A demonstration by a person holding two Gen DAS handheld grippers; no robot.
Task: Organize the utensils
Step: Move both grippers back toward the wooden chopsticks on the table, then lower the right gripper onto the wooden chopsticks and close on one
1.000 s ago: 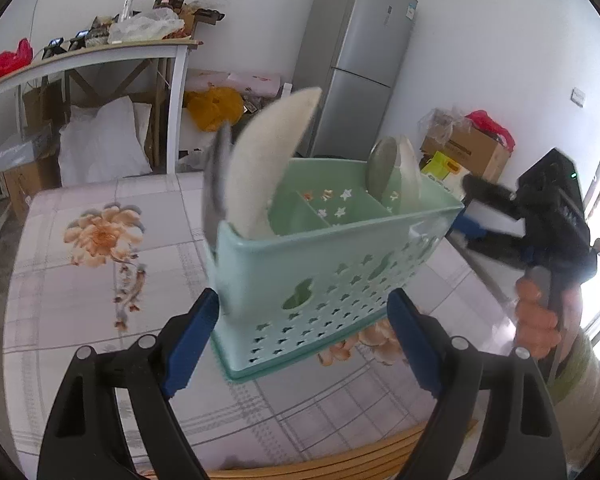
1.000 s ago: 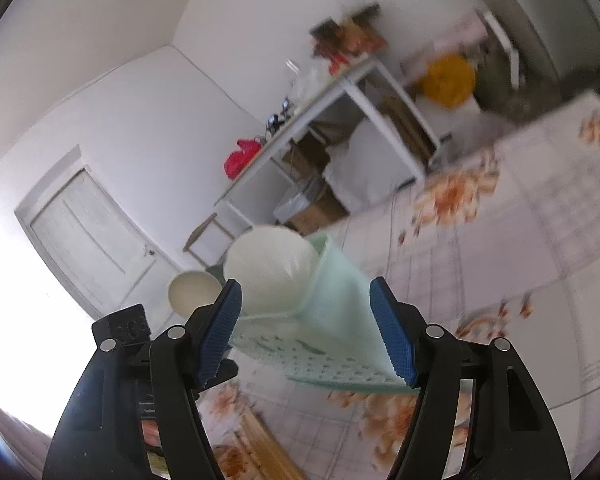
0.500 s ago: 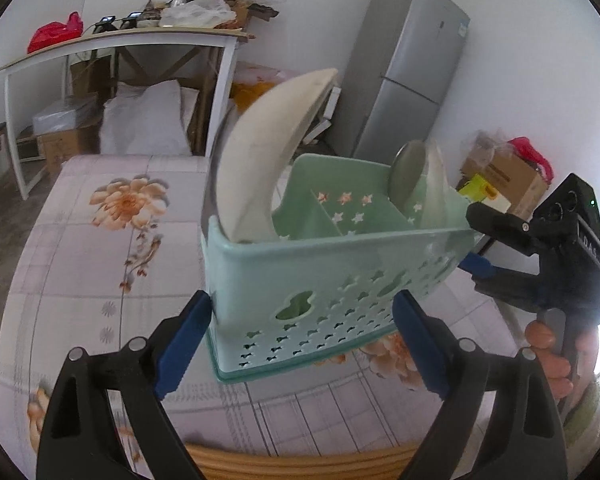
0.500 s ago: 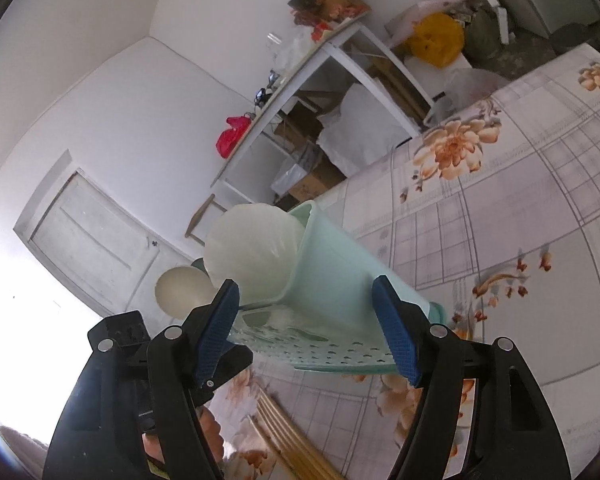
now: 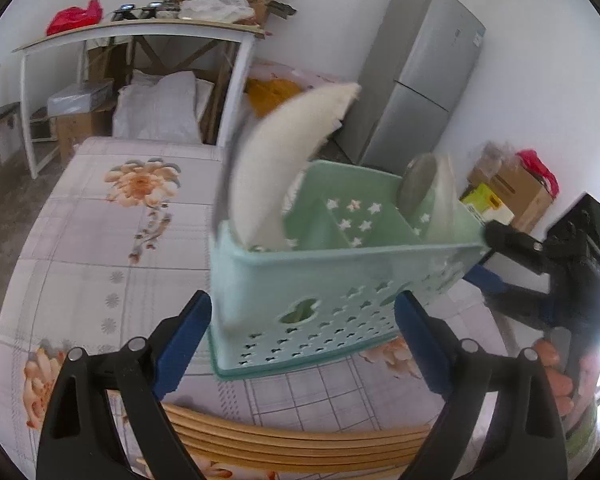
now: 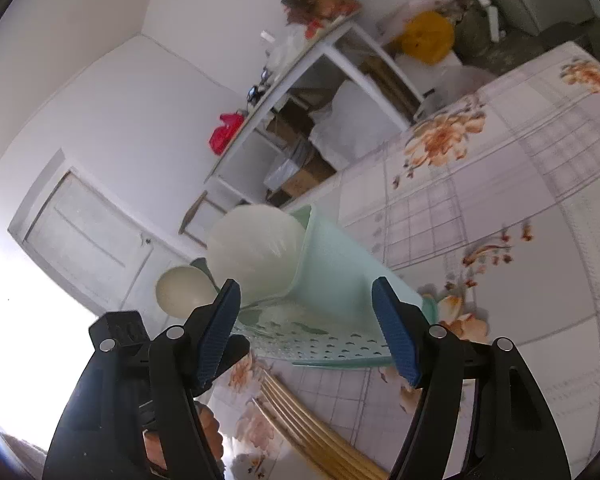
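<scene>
A mint-green perforated utensil caddy (image 5: 340, 280) stands on a worktop (image 5: 112, 264) covered with a floral, grid-patterned cloth, framed between two hand-held tools. In the left wrist view, the left tool (image 5: 302, 344) sits low in front of the caddy, its blue-padded fingers (image 5: 182, 346) spread wide to either side of the caddy's near wall; whether the pads touch the plastic cannot be told. The caddy's interior is split by dividers into compartments, its inner walls pierced with star cutouts. A broad white rice paddle (image 5: 278, 168) rises, slightly blurred, from the left-end compartment, with a thin metal utensil (image 5: 222, 188) just beside it. At the opposite end stand a grey rounded spoon head (image 5: 418, 182) and a pale translucent one (image 5: 444, 200). The right tool (image 5: 540, 276), black with blue pads, is near the caddy's right end, gripped by a hand (image 5: 556, 384) at the frame's edge. From the right wrist view, the right tool (image 6: 306, 330) also has its fingers apart, the caddy (image 6: 340, 280) lying between and beyond them, the rice paddle (image 6: 256, 252) and a pale round spoon head (image 6: 180, 292) showing at its end. A bundle of wooden chopsticks (image 5: 292, 444) lies on the cloth near the worktop's front edge. Behind stand a grey refrigerator (image 5: 416, 76), a cluttered white table (image 5: 140, 32) and cardboard boxes (image 5: 512, 196).
</scene>
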